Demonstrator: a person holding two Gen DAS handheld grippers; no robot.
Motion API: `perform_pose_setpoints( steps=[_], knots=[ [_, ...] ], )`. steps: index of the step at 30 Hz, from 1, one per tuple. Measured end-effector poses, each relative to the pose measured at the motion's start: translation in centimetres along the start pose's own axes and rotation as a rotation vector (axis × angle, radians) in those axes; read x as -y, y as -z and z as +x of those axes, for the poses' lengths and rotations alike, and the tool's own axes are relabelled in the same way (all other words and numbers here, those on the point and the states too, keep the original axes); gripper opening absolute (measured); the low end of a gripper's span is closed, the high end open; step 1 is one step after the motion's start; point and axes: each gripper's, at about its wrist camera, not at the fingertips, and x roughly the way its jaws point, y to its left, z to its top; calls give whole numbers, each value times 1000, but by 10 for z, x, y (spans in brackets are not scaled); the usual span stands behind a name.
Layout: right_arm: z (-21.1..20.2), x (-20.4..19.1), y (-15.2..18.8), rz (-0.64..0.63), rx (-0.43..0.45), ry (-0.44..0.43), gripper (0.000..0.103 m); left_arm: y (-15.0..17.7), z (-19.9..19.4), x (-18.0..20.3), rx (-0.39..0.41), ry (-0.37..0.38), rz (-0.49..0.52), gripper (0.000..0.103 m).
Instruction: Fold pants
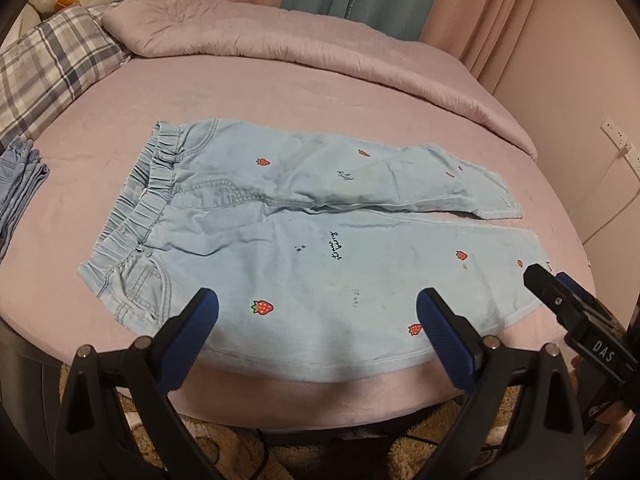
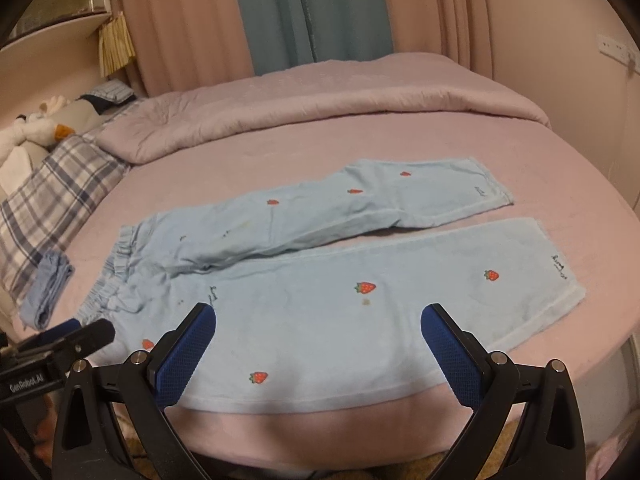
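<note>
Light blue pants with strawberry prints (image 1: 304,216) lie spread flat on the pink bed, waistband at the left, both legs running right; they also show in the right wrist view (image 2: 320,280). My left gripper (image 1: 316,312) is open and empty above the near leg, close to the waist end. My right gripper (image 2: 318,324) is open and empty above the near leg, closer to the cuff end. The right gripper shows at the right edge of the left wrist view (image 1: 560,292). The left gripper shows at the left edge of the right wrist view (image 2: 76,334).
A folded blue garment (image 1: 20,184) lies on the bed left of the pants. A plaid pillow (image 1: 52,64) and a rolled pink duvet (image 1: 320,52) lie at the back. The bed's near edge (image 2: 320,428) is just below the grippers. Curtains hang behind.
</note>
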Motion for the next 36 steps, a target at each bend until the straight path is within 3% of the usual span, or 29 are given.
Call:
perform_pose_setpoints(
  steps=[9,19,23,36],
  knots=[
    [25,-8,-10,18,-66,13,102,-14,7,-19,-8,20,-16,99],
    [39,-8,-11,24,-110,48,102,-23,22,-42,-35,-7,-65,99],
    [45,-5,-8,38,-122,53,102,-22,23,-45,-39,-29,-58,98],
    [49,1,-7,27,-140,58,98,-21,29,-42,-52,1,-69,98]
  ],
)
